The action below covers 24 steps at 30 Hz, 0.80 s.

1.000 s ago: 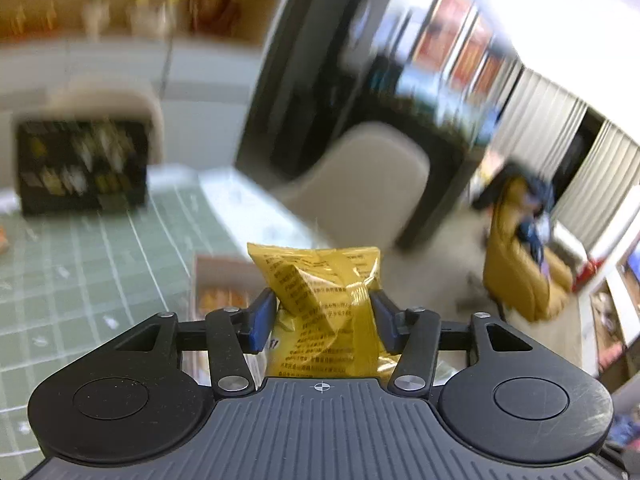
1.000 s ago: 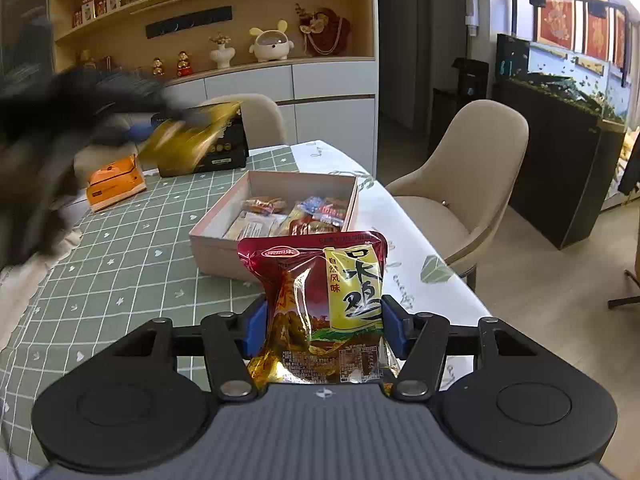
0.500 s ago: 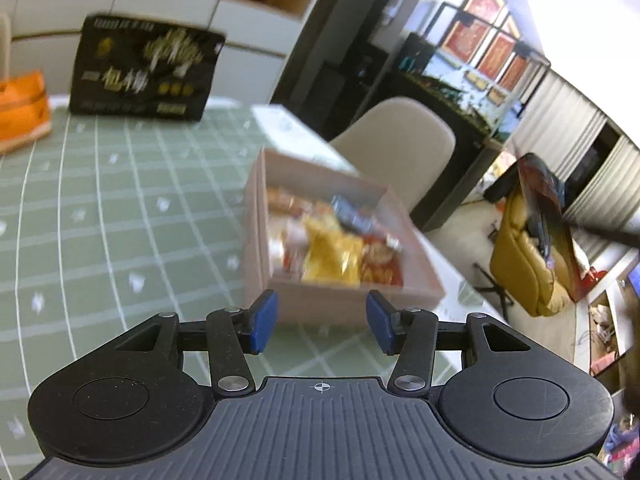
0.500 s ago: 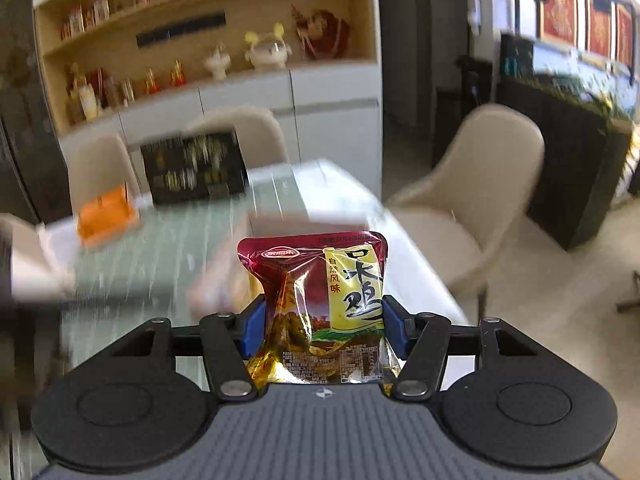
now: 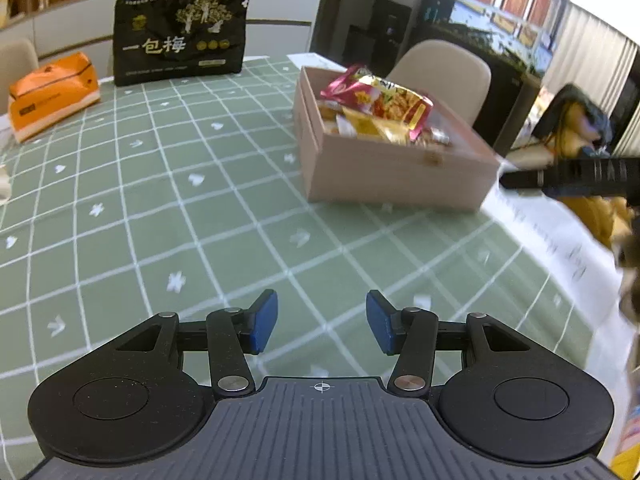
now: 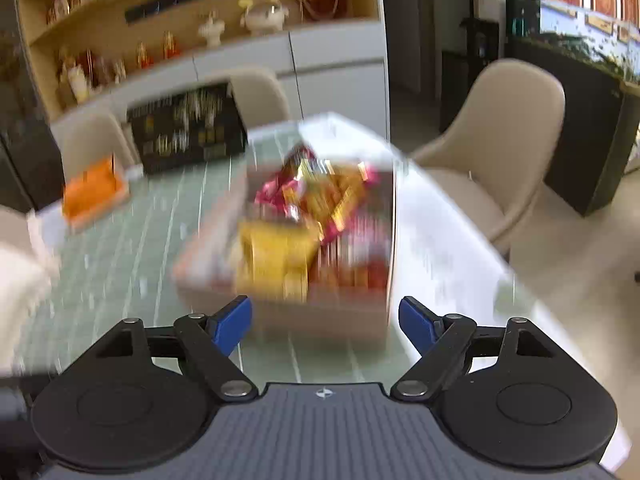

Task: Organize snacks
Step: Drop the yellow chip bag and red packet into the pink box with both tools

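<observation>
Over a green checked cloth on the counter (image 5: 168,184), hovering with the left gripper (image 5: 322,322) parted to a moderate gap, nothing sitting between its blue pads (image 5: 264,320). Ahead and to the right, standing on the cloth near the white edge of the counter: an open wooden box (image 5: 396,168), holding a heap of snack packets, with a red-and-yellow snack bag (image 5: 380,100) lying on top and poking above the rim, and a yellow packet (image 5: 360,126) showing beneath it. Farther back on the counter, standing upright: a black pouch with gold lettering (image 5: 180,36), and, off to its left and apart from it, an orange pack (image 5: 52,92) lying tilted. Reaching in from the right edge of this view, a dark blurred bar (image 5: 572,174), possibly part of the other tool, though too smeared to say. On the other side, pointing down toward the same box (image 6: 320,320), the right gripper (image 6: 326,322), its jaws having just been opening and now standing wide, carrying nothing. Beyond its pads, blurring heavily: the red-and-yellow bag (image 6: 320,196) resting in the box above the yellow packet (image 6: 276,256). Behind the counter, standing by: beige chairs (image 6: 504,160) and a shelf of figurines (image 6: 224,20).
</observation>
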Motion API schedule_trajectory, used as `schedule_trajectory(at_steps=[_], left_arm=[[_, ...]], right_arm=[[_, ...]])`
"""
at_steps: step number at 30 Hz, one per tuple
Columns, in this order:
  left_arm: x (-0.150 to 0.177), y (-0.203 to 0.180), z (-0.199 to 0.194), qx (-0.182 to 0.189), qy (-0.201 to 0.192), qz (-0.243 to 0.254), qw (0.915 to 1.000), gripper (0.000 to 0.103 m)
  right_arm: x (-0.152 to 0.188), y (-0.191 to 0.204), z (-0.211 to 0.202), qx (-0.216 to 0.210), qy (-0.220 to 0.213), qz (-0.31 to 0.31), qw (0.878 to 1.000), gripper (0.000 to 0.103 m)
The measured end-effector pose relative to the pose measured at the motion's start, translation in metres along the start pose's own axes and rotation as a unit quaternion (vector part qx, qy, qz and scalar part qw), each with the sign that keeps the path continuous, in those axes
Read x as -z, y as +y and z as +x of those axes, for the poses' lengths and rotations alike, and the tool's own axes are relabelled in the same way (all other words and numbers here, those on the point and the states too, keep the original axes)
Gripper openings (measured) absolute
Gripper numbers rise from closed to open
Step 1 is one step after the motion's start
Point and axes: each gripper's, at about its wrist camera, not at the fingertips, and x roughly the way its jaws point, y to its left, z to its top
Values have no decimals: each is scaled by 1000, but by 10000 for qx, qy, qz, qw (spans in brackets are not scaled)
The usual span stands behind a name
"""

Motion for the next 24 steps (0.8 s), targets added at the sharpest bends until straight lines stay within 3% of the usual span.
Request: schedule_trajectory(at_steps=[4, 7, 10, 14, 17, 18, 21, 24], left_arm=[[11, -6, -6, -70, 3, -9, 10000, 54], [0, -3, -18, 22, -114, -154, 9998, 54], [-19, 1, -36, 218, -222, -399, 9987, 54], [-34, 2, -57, 479, -313, -461, 9973, 54], [-33, 5, -61, 567, -278, -472, 9969, 54], [-30, 8, -60, 548, -243, -481, 9970, 54], [-22, 23, -57, 443, -131, -587, 9972, 54], [-15, 42, -50, 310, -51, -841, 9960, 54]], right_arm=[[49, 8, 2, -62, 276, 60, 9996, 81], [57, 10, 4, -293, 360, 164, 9988, 81], [29, 14, 6, -298, 106, -198, 9993, 81], [-54, 23, 37, -368, -233, -942, 9946, 81], [-121, 11, 91, -506, -47, -312, 9982, 81], [-136, 5, 109, -526, -17, -33, 9986, 78], [-159, -4, 166, -452, 305, 555, 9970, 46], [-150, 3, 194, -374, 784, 638, 9942, 45]])
